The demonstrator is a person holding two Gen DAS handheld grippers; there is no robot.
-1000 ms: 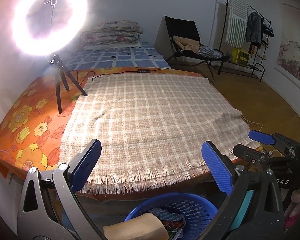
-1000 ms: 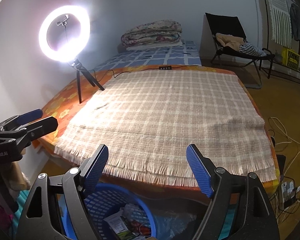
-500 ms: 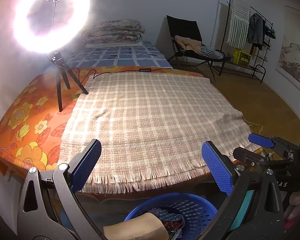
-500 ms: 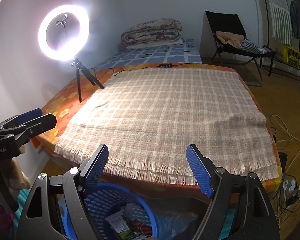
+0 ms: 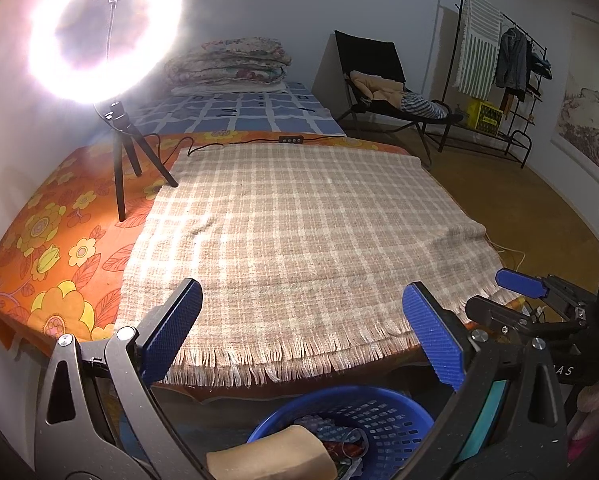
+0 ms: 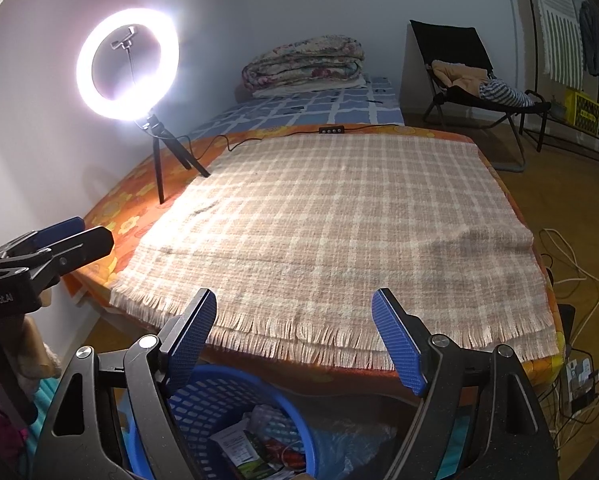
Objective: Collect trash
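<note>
A bedroom is filling the left wrist view: a beige-and-white checked woven blanket with a fringed edge point(image 5: 299, 248) is lying flat across the middle of the frame over an orange floral bedsheet point(image 5: 55, 248), and a glaring white ring light on a small black tripod point(image 5: 107, 32) is standing at the upper left. The left gripper point(image 5: 299, 332) is hanging at the lower edge with its 2 blue pads spread wide, gripping nothing. Below it, at bottom centre, a blue perforated plastic basket point(image 5: 383, 412) is sitting on the floor against the bed, holding a tan paper-like lump point(image 5: 271, 458) and crumpled wrappers. At the right edge the other tool is showing side-on.

In the right wrist view the same blanket is looking bare, with no litter visible on it. The right gripper point(image 6: 295, 336) is also gaping, empty, at the bottom. The basket is lying at lower left, with printed wrappers point(image 6: 255, 448) inside.

The collection seems close to done, so the sensible move is scanning the bed and floor for leftovers before reaching, keeping both tools spread and clear of the fringe.

White lettering on the tool at the left edge is reading roughly "GenRobot.AI"; the wrapper print is too small to read.
</note>
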